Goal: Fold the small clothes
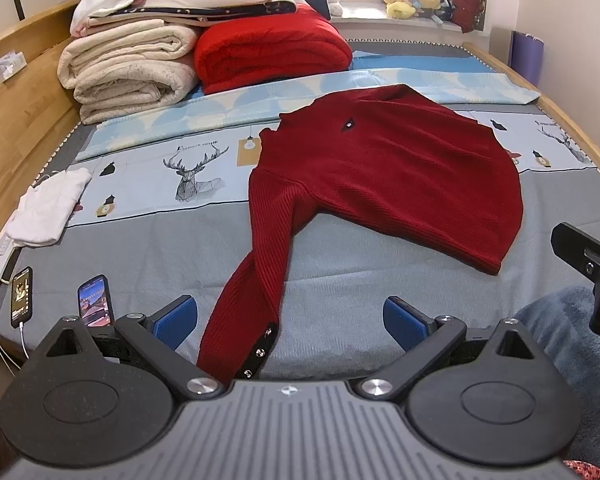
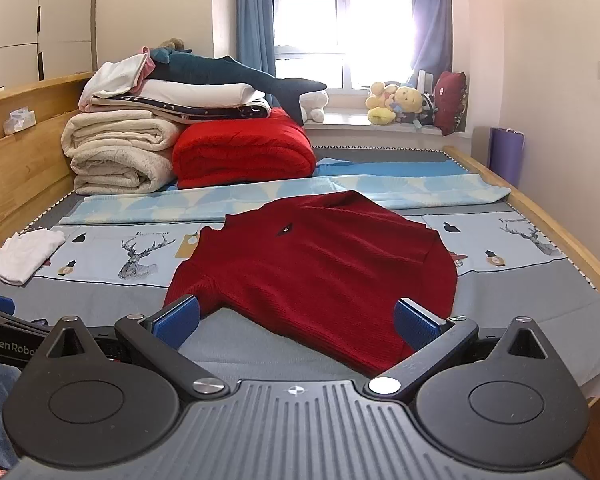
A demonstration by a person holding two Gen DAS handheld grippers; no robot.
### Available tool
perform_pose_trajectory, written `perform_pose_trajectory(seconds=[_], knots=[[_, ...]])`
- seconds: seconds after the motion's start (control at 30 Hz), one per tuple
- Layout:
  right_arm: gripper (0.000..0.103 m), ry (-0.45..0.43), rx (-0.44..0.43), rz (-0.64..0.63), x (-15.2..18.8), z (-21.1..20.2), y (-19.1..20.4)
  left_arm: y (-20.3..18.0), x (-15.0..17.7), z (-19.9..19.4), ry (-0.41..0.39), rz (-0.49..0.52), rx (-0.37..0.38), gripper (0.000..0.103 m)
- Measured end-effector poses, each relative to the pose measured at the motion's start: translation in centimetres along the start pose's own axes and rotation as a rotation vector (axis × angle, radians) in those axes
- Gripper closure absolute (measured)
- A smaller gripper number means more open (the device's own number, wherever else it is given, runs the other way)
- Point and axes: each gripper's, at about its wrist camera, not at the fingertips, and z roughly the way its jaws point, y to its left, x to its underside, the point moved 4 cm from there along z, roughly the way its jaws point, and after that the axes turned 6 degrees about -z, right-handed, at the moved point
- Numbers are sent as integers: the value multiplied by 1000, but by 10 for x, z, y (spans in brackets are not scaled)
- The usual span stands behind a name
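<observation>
A dark red knitted sweater (image 1: 384, 176) lies flat on the bed, with a small dark emblem on its chest. One long sleeve (image 1: 256, 292) runs down toward me and ends in a buttoned cuff near the left gripper's base. My left gripper (image 1: 290, 322) is open, its blue pads either side of that cuff, holding nothing. In the right wrist view the same sweater (image 2: 320, 272) fills the middle. My right gripper (image 2: 296, 326) hangs open just above the sweater's near hem, touching nothing.
Folded cream blankets (image 1: 128, 72) and a red blanket (image 1: 272, 56) are stacked at the bed's far left. A white garment (image 1: 48, 208) and two lit phones (image 1: 96, 300) lie at the left edge. Wooden bed rails (image 2: 560, 236) border both sides. Plush toys (image 2: 400, 104) sit on the windowsill.
</observation>
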Motion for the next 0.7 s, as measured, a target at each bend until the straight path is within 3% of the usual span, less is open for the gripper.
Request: perform_pose_trajectory(seconds=[0.7], knots=[[1, 4, -1, 3, 1, 3, 0, 0, 0, 7, 11, -3, 8, 2]])
